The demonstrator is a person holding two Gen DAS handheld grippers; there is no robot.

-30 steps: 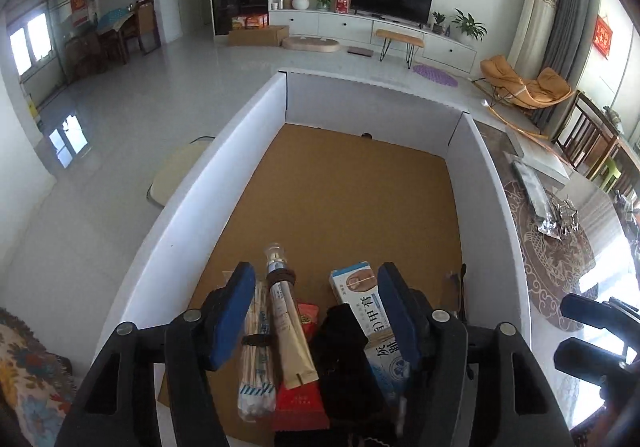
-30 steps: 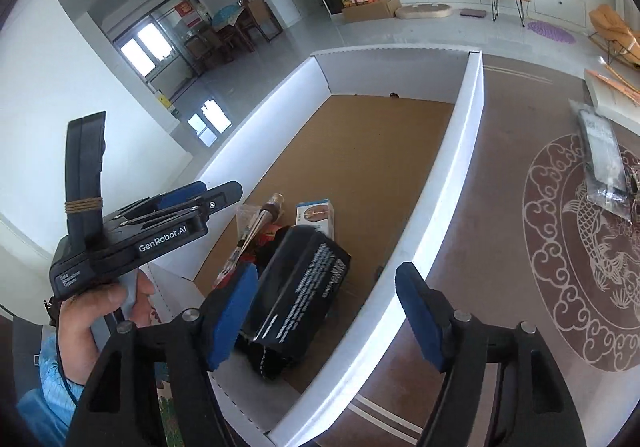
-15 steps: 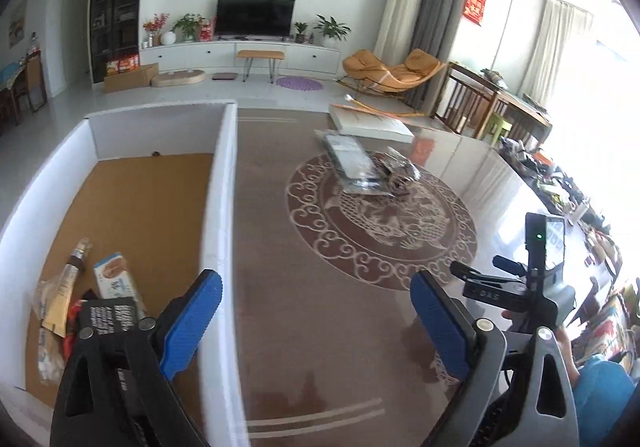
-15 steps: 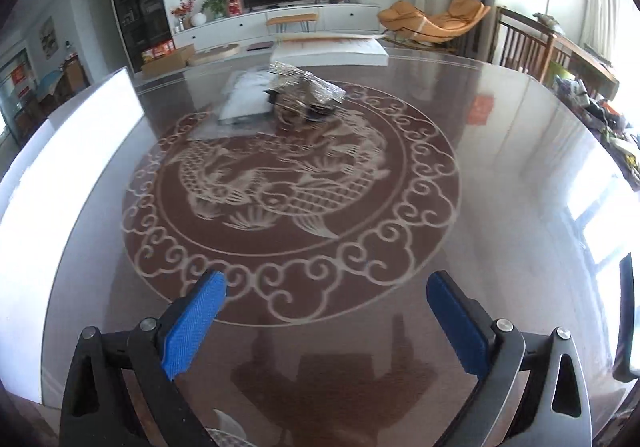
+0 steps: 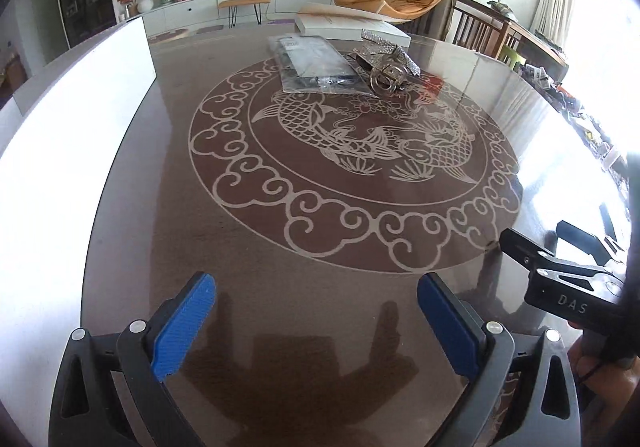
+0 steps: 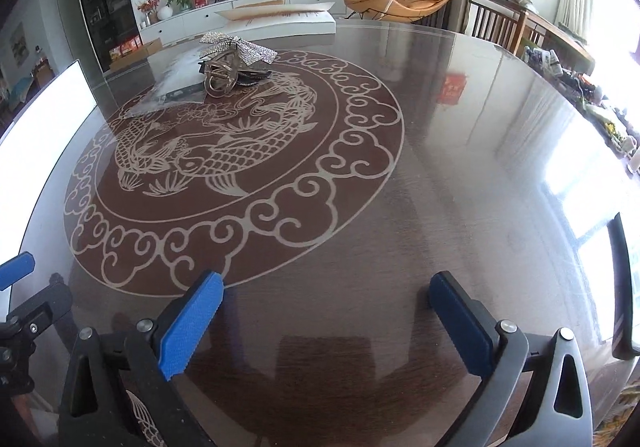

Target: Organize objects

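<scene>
A clear plastic packet (image 5: 316, 65) lies at the far side of the brown table (image 5: 320, 239). A glittery silver bow hair clip (image 5: 390, 63) lies beside it on the right. Both also show in the right wrist view, the hair clip (image 6: 232, 55) in front of the packet (image 6: 176, 91). My left gripper (image 5: 316, 303) is open and empty, low over the table's near side. My right gripper (image 6: 326, 307) is open and empty too, to the right of the left one. The white wall of the storage box (image 5: 60, 151) runs along the table's left; its contents are hidden.
A flat white box (image 5: 352, 25) lies at the table's far edge behind the packet. Wooden chairs (image 5: 480, 27) stand at the far right. The right gripper's body (image 5: 568, 283) shows at the left view's right edge.
Both grippers swung right, away from the box with its stored items, and now face the open table. The right gripper let go of the black box into the storage box.
</scene>
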